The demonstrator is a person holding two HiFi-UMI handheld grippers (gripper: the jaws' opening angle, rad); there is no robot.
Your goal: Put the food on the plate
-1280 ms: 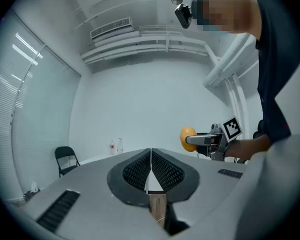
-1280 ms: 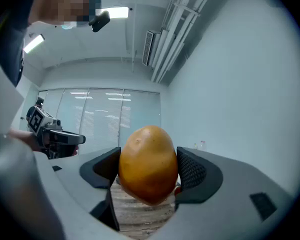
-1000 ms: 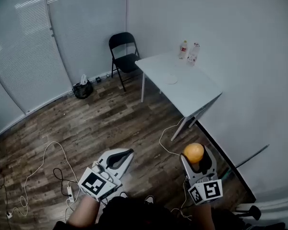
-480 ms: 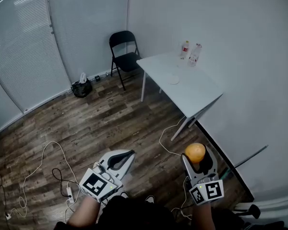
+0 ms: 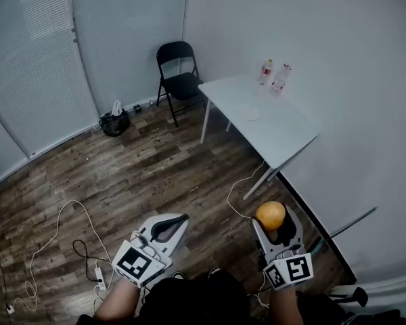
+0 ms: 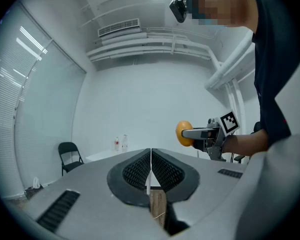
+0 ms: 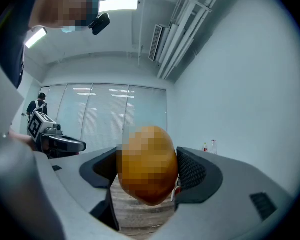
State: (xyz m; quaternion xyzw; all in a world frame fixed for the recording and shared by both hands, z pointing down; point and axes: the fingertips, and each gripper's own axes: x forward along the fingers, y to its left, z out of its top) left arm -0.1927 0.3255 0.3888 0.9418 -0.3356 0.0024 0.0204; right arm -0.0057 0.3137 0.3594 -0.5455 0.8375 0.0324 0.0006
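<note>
An orange [image 5: 271, 215] sits clamped between the jaws of my right gripper [image 5: 274, 219], low at the right of the head view; in the right gripper view the orange [image 7: 147, 164] fills the gap between the pads. My left gripper [image 5: 169, 225] is shut with nothing in it, its pads pressed together [image 6: 150, 169]. From the left gripper view the right gripper [image 6: 200, 133] shows holding the orange [image 6: 183, 133]. A small white plate [image 5: 249, 114] lies on the white table [image 5: 277, 134] far ahead, well away from both grippers.
Two bottles [image 5: 274, 76] stand at the table's far end by the wall. A black folding chair [image 5: 179, 80] stands in the corner, a dark bag [image 5: 115, 122] by the blinds. Cables and a power strip [image 5: 99, 274] lie on the wooden floor.
The view has drifted slightly toward the table; both grippers keep their hold and position, the orange still clamped in the right one.
</note>
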